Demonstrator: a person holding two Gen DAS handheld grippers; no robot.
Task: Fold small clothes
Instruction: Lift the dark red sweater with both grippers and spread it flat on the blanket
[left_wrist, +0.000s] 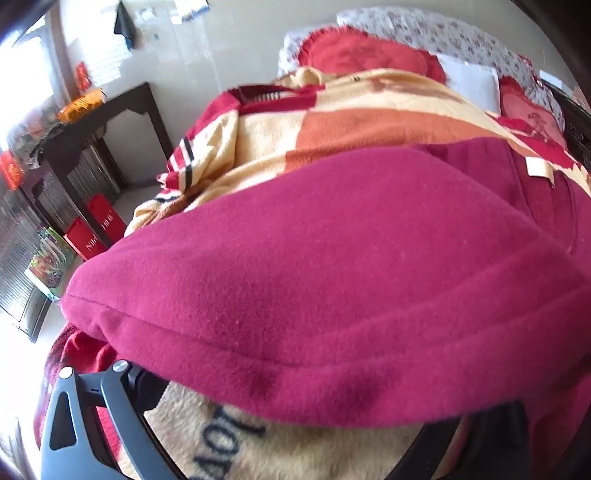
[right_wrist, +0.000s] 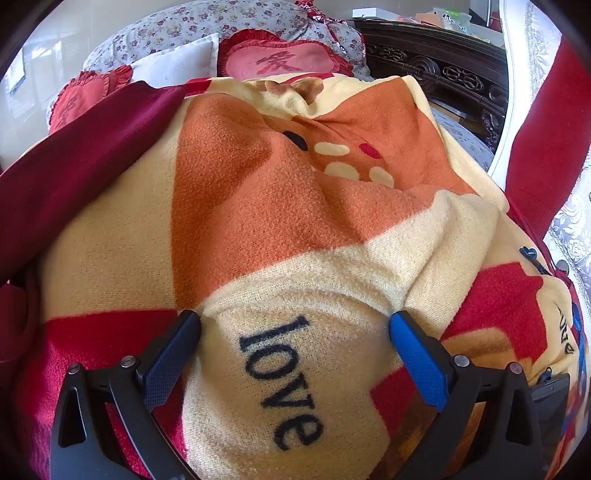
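Note:
A magenta fleece garment (left_wrist: 332, 266) fills the left wrist view, draped over a cream, orange and red blanket (left_wrist: 295, 122) on a bed. Its hem hangs over my left gripper (left_wrist: 295, 417) and hides both fingertips; the two dark arms stand far apart under the cloth. In the right wrist view the same garment (right_wrist: 85, 155) lies at the far left. My right gripper (right_wrist: 295, 325) is open and empty, its blue pads (right_wrist: 417, 358) spread over the blanket (right_wrist: 258, 206) around the word "love".
Red heart cushions (right_wrist: 277, 59), a white pillow (right_wrist: 177, 62) and a floral pillow (right_wrist: 221, 18) lie at the bed's head. A dark carved headboard (right_wrist: 436, 70) stands at the right. A dark shelf (left_wrist: 92, 147) and red boxes (left_wrist: 92, 229) stand left of the bed.

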